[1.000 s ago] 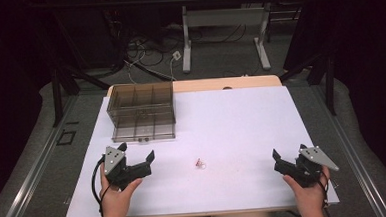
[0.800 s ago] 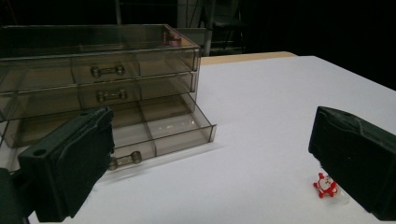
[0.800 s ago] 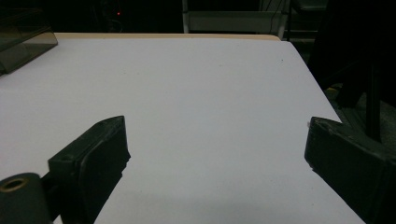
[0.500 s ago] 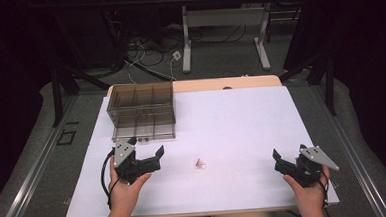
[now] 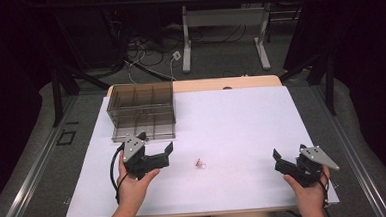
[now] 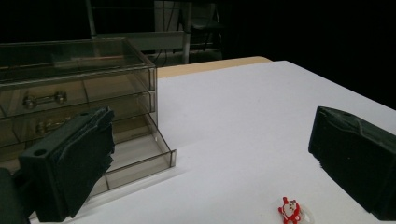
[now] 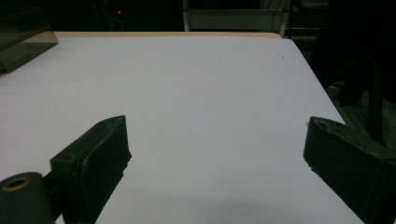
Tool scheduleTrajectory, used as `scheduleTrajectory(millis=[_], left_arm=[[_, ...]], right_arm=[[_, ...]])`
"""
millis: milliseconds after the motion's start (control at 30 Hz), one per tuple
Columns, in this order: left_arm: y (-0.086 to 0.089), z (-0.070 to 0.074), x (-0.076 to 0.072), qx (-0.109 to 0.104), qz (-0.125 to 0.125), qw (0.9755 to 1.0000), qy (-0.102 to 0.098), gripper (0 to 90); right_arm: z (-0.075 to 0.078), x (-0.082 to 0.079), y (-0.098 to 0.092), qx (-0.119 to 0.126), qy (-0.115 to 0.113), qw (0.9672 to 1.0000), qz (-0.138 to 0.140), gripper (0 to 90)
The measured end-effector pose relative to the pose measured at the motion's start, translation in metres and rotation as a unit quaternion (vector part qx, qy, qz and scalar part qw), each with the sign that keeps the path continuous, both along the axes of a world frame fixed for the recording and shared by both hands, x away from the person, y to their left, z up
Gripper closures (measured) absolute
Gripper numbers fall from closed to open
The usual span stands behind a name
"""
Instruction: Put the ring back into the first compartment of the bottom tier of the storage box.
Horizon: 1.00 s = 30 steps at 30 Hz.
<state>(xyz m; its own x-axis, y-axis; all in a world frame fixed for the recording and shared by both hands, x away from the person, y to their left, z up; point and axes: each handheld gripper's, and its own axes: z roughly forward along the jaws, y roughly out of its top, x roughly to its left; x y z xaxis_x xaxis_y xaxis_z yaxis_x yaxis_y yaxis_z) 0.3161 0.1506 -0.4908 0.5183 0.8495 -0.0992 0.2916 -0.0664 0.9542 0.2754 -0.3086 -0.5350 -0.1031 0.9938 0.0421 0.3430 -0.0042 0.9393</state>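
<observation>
A smoky see-through drawer box (image 5: pixel 141 110) stands at the far left of the white table top (image 5: pixel 241 116). In the left gripper view the lowest drawer (image 6: pixel 135 161) of the box (image 6: pixel 79 84) is pulled partly out. A tiny red and white Santa figure (image 5: pixel 199 163) lies near the middle front. My left gripper (image 5: pixel 156 143) is open just in front of the box, and the figure (image 6: pixel 290 210) lies low between its spread jaws (image 6: pixel 210 135). My right gripper (image 5: pixel 288 152) rests open at the front right, with bare table between its jaws (image 7: pixel 215 128).
A wooden table edge (image 5: pixel 229 83) shows behind the white sheet. Beyond it are cables on the floor (image 5: pixel 148 51) and a desk's white legs (image 5: pixel 186 38). A corner of the drawer box (image 7: pixel 23 37) sits at the far left of the right gripper view.
My left gripper has moved right and slightly away from me, closer to the drawer box and the Santa figure. The right gripper has stayed put.
</observation>
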Motion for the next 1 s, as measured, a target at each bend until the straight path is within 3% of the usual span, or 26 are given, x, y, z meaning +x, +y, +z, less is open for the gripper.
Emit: scheduleTrajectory(millis=[533, 1000], left_arm=[[-0.020, 0.003, 0.007, 0.002, -0.020, 0.9998, 0.000, 2.8], [-0.039, -0.005, 0.010, -0.007, -0.033, 0.9994, 0.013, 8.4]], right_arm=[[0.000, 0.000, -0.001, -0.002, 0.007, 1.0000, -0.002, 6.6], [-0.001, 0.001, -0.002, 0.003, 0.007, 1.0000, 0.000, 7.3]])
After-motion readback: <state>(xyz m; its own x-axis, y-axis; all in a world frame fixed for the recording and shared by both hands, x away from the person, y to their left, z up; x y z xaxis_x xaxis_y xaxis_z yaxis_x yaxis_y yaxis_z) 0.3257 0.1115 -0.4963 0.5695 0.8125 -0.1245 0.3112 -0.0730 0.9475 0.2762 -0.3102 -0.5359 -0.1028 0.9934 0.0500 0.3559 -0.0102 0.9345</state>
